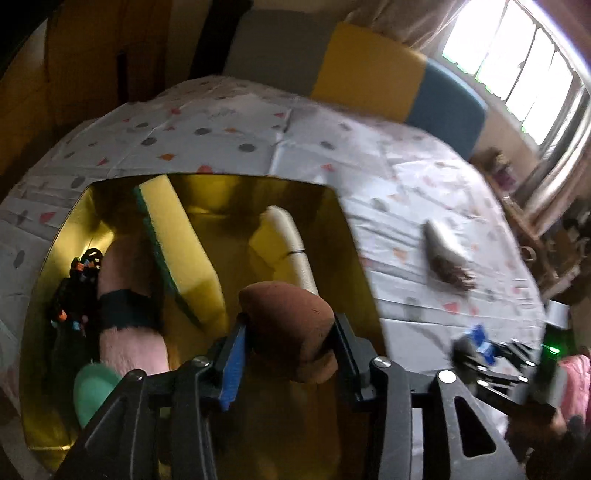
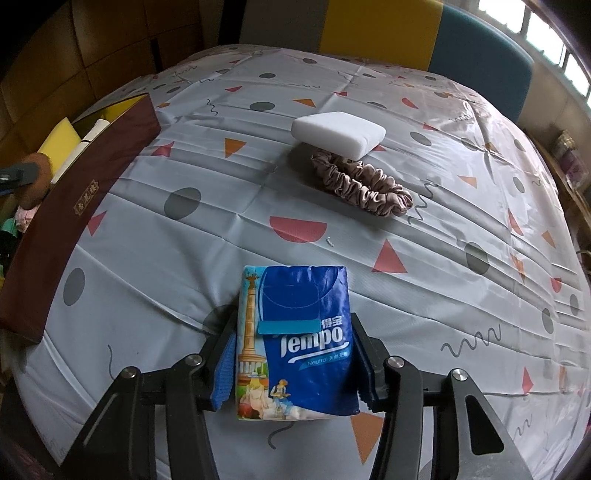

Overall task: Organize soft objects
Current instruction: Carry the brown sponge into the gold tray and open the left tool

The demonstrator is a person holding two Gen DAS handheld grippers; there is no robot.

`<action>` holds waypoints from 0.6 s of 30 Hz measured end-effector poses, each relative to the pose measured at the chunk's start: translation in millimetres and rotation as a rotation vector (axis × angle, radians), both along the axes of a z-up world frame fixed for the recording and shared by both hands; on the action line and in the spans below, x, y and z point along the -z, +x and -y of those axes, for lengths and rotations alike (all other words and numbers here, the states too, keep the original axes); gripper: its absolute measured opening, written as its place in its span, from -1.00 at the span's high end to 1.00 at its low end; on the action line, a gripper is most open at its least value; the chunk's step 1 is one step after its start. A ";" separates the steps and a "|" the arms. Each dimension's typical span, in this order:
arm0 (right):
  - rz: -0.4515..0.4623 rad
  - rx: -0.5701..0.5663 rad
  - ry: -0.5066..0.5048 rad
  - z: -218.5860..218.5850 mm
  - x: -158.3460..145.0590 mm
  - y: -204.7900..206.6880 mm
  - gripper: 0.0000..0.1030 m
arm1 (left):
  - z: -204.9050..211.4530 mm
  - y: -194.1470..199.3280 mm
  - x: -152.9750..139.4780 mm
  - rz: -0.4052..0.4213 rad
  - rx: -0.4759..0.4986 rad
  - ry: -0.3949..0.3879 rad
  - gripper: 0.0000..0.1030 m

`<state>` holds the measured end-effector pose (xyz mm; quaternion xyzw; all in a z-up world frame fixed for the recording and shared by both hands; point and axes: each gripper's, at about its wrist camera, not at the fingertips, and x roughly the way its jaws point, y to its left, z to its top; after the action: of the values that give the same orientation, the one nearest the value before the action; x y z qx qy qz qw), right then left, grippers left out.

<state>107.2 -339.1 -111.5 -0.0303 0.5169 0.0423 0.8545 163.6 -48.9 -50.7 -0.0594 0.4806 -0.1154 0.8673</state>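
My left gripper (image 1: 288,328) is shut on a brown makeup sponge (image 1: 288,325) and holds it over the open gold-lined box (image 1: 343,229). In the box lie a yellow-green sponge (image 1: 173,240), a pink fuzzy item with a black band (image 1: 125,306), a white roll (image 1: 295,243), a green sponge (image 1: 92,387) and a black hair tie (image 1: 74,295). My right gripper (image 2: 293,354) is shut on a blue Tempo tissue pack (image 2: 295,339) just above the tablecloth. A white sponge (image 2: 338,133) rests on a brown scrunchie (image 2: 365,184) further ahead.
The box's dark red side (image 2: 74,206) stands at the left in the right wrist view. The table carries a grey patterned cloth (image 2: 461,295). Grey, yellow and blue chair backs (image 2: 376,29) line the far edge. A window (image 1: 517,62) is at the upper right.
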 end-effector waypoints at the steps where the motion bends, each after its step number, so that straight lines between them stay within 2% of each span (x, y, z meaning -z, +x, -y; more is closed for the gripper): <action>1: 0.000 -0.001 0.000 0.3 -0.1 -0.2 -0.03 | -0.1 4.4 4.4 -0.011 -0.004 0.018 0.00; 6: 0.001 -0.003 0.002 0.2 -0.2 0.2 -0.03 | -5.5 8.0 11.1 -0.028 -0.009 0.068 -0.19; 18: 0.006 -0.006 0.001 -0.4 0.1 0.5 -0.03 | -15.2 -46.4 -28.6 0.122 -0.038 0.088 -0.19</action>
<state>107.7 -338.7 -111.6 -0.0317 0.5142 0.0449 0.8559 117.1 -33.7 -22.1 -0.0230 0.4303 -0.0812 0.8987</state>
